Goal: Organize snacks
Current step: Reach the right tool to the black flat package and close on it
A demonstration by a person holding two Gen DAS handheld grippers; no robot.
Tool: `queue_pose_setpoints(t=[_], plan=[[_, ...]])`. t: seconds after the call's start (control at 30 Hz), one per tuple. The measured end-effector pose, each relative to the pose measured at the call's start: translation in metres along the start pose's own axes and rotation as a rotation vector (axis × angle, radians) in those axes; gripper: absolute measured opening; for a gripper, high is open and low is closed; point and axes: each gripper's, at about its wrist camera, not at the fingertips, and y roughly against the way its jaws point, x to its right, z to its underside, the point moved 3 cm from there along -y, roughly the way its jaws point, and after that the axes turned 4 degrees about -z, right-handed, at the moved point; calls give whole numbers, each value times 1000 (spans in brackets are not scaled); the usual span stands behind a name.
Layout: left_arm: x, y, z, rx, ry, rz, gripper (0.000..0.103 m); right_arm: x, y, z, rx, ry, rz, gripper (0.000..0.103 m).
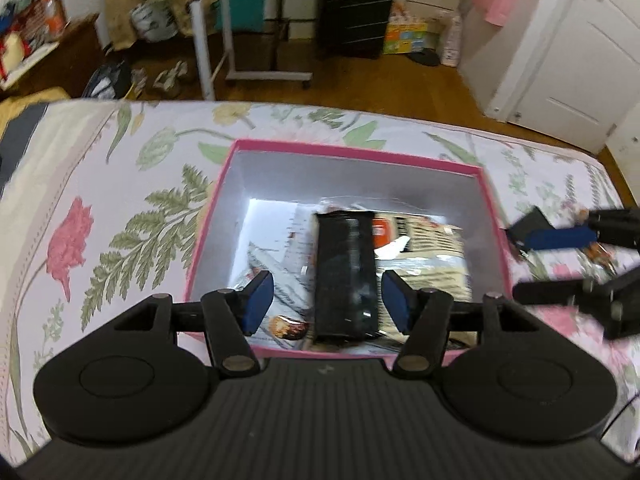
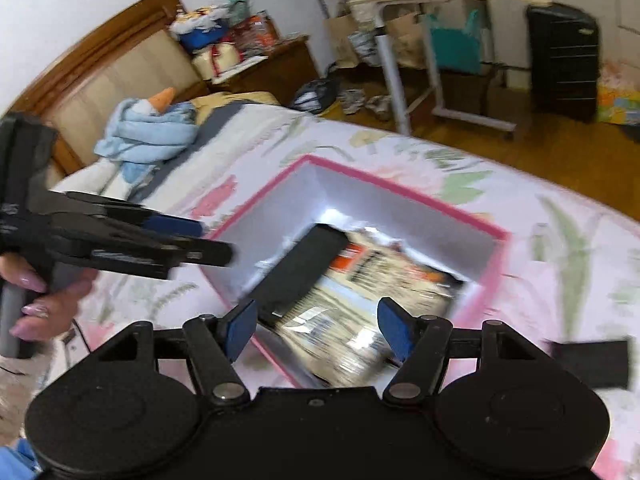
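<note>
1. A pink box (image 1: 362,152) sits on the floral bed (image 1: 120,184), holding snack packets (image 1: 428,240) with a black bar (image 1: 346,272) lying on top of them
2. The left gripper (image 1: 326,300) hovers above the near side of the box, its blue pads spread wide with nothing between them; the bar lies below the gap, nearer the left pad than the right
3. The right gripper (image 2: 316,326) hangs over the box's near corner, also wide and empty; the bar (image 2: 300,268) is ahead and slightly left of its gap, the packets (image 2: 360,312) straight below
4. In the left view the right gripper (image 1: 560,236) is at the box's right rim, over the bed; whether its tips touch anything there is blurred
5. A second dark packet (image 2: 592,362) lies on the bed outside the box, to the right of the right gripper
6. The box walls are tall and white inside; the bed has bare cover on every side of the box
7. The bar's long axis runs from the near wall toward the far wall in the left view, and diagonally toward the far corner in the right view
</note>
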Motion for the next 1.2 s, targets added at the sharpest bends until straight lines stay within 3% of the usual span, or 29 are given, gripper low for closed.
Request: queue_pose_setpoints(t=[0.23, 0.37, 0.47, 0.6, 0.7, 0.83, 0.97, 1.03, 1.2], plan=[[51, 32, 0, 43, -112, 82, 59, 37, 59, 1, -59, -33, 149, 72], [92, 39, 3, 60, -177, 134, 59, 55, 77, 12, -125, -9, 251, 72], [127, 39, 3, 90, -213, 163, 59, 75, 84, 19, -151, -43, 282, 72], [167, 33, 1, 136, -215, 213, 58, 108, 92, 26, -80, -76, 294, 72], [192, 17, 0, 126, -200, 244, 57, 135, 90, 33, -40, -76, 312, 72], [225, -17, -1, 113, -185, 230, 57, 181, 88, 38, 39, -186, 277, 72], [247, -59, -6, 73, -132, 195, 57, 229, 86, 43, 104, -413, 154, 71], [251, -84, -11, 41, -69, 178, 57, 244, 78, 42, 99, -423, 125, 71], [260, -139, -10, 0, 42, 116, 56, 269, 49, 44, 36, -375, 107, 58]])
